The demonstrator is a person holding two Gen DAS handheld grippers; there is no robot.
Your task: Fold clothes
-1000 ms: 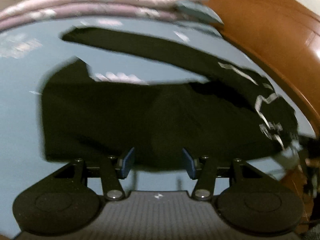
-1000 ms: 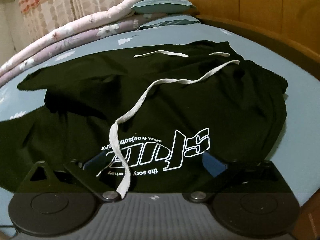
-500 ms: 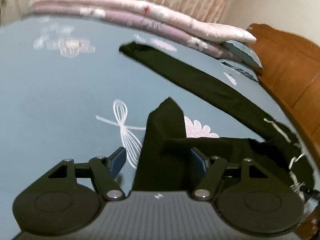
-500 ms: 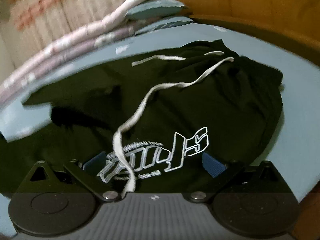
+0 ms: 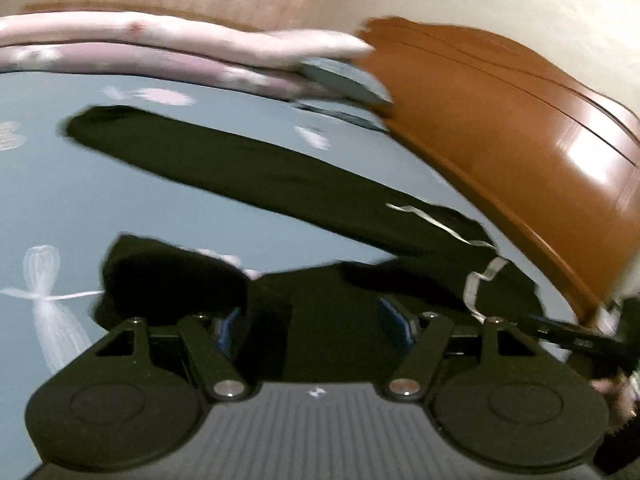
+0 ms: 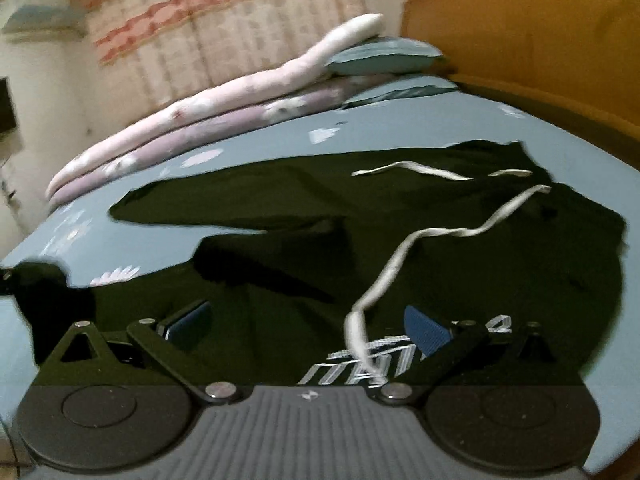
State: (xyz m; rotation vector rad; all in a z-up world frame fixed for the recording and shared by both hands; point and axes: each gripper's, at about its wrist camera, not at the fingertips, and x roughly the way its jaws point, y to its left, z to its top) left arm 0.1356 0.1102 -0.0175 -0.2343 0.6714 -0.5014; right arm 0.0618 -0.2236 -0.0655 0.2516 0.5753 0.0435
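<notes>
A: Left wrist view first. What shows?

B: The left gripper [image 5: 316,320] sits at six o'clock, its blue pads [image 5: 394,318] standing apart. Black cloth lies in the gap, but the picture is blurred and I see neither pad pressing on it, so I read the grip as loose.

A: And the garment?

B: A black hoodie [image 5: 328,320] is spread on the blue bedsheet [image 5: 80,200]. One sleeve [image 5: 224,164] runs from about ten o'clock down toward three o'clock. A bunched corner [image 5: 168,280] lies at about eight o'clock, just beside the left pad. A white drawstring [image 5: 476,280] curls at about four o'clock.

A: Around it?

B: Pink folded quilts [image 5: 160,44] at eleven o'clock, a grey-blue pillow [image 5: 344,80] at twelve, a brown wooden headboard [image 5: 500,128] from one to three o'clock.

A: Now the right wrist view.

B: The right gripper [image 6: 308,324] is at six o'clock, pads wide apart, clamped on nothing. The hoodie [image 6: 400,240] fills the middle, on the bedsheet [image 6: 400,128]. Its white lettering [image 6: 360,368] sits at six o'clock, partly hidden behind the right finger [image 6: 426,332].

A: The cord?

B: The drawstring [image 6: 404,252] winds from two o'clock down to the middle. A second piece [image 6: 408,170] lies at about one o'clock. The sleeve [image 6: 224,200] points to ten o'clock.

A: Background?

B: Quilts [image 6: 208,116] at eleven, the pillow [image 6: 380,56] at twelve, a patterned curtain [image 6: 224,28] behind, the headboard [image 6: 540,48] at two.
</notes>
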